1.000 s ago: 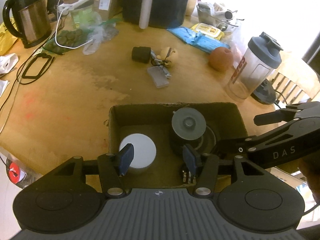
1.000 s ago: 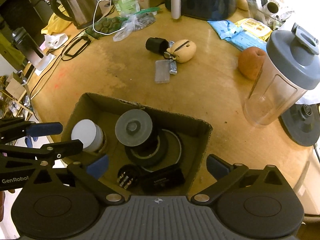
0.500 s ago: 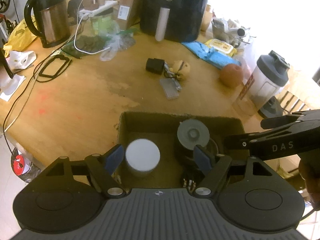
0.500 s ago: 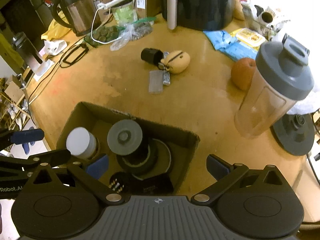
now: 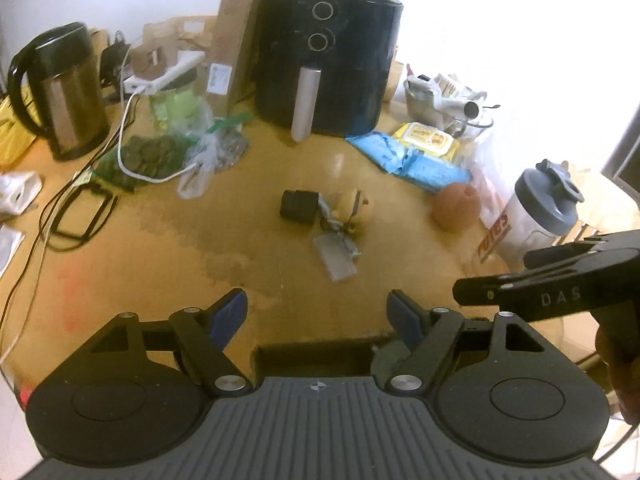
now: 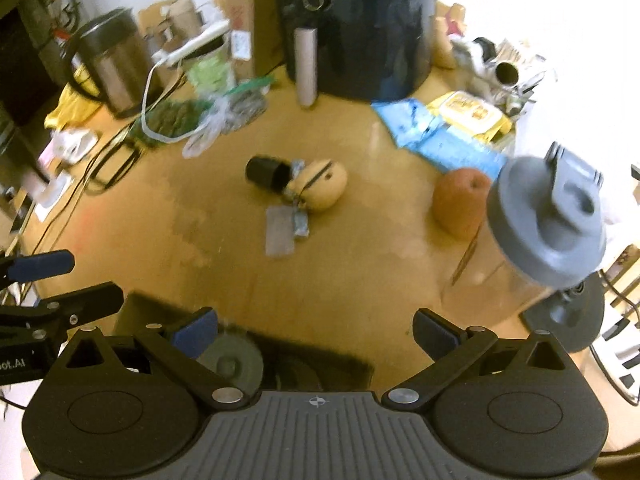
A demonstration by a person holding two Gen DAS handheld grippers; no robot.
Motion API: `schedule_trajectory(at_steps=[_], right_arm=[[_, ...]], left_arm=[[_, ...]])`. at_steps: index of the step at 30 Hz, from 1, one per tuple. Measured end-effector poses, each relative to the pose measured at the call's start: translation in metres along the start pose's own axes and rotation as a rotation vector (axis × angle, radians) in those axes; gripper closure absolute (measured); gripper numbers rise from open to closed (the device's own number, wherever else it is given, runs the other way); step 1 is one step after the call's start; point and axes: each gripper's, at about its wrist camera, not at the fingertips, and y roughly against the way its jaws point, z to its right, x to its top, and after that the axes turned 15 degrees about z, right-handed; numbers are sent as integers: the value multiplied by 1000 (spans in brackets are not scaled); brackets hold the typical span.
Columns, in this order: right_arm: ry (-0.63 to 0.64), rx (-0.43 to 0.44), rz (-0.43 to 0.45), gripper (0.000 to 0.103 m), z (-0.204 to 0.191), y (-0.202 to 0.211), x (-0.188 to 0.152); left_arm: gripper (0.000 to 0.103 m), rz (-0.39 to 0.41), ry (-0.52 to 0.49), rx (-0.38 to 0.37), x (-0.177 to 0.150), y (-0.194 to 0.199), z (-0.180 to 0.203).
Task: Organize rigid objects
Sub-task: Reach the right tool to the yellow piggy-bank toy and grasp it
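Observation:
My left gripper (image 5: 316, 314) is open and holds nothing above the wooden table, just past the far wall of the cardboard box (image 5: 316, 354). My right gripper (image 6: 316, 332) is open too, with nothing between its fingers, over the same box (image 6: 324, 356); a grey round lid (image 6: 232, 360) shows inside it. Loose on the table ahead lie a black cylinder (image 5: 298, 206), a tan egg-shaped case (image 5: 354, 206) and a small clear case (image 5: 336, 256). The right wrist view shows the same black cylinder (image 6: 266, 174), tan case (image 6: 320, 188) and clear case (image 6: 280, 232).
A reddish round fruit (image 6: 460, 204) and a grey-lidded shaker bottle (image 6: 548, 232) stand at the right. At the back are a black air fryer (image 5: 328, 60), a kettle (image 5: 60, 92), plastic bags, cables and blue packets (image 5: 404, 160). The table edge runs along the left.
The left jaws widened above the white-lidded jar in the box. Both grippers then rose and tilted up, so the box slid to the bottom of both views and the jar dropped out of sight.

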Motion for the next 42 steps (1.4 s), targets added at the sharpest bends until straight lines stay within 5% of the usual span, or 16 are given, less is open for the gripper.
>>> schedule_trajectory(at_steps=[13,42], right_arm=[[-78,-68,13,0,-4,-31,16],[-234,-90,-67,17,8,-130,48]], left_arm=[[27,-63,-15,-56,-7,-27,-29],[26,-59,101,40,-19,-17,-61]])
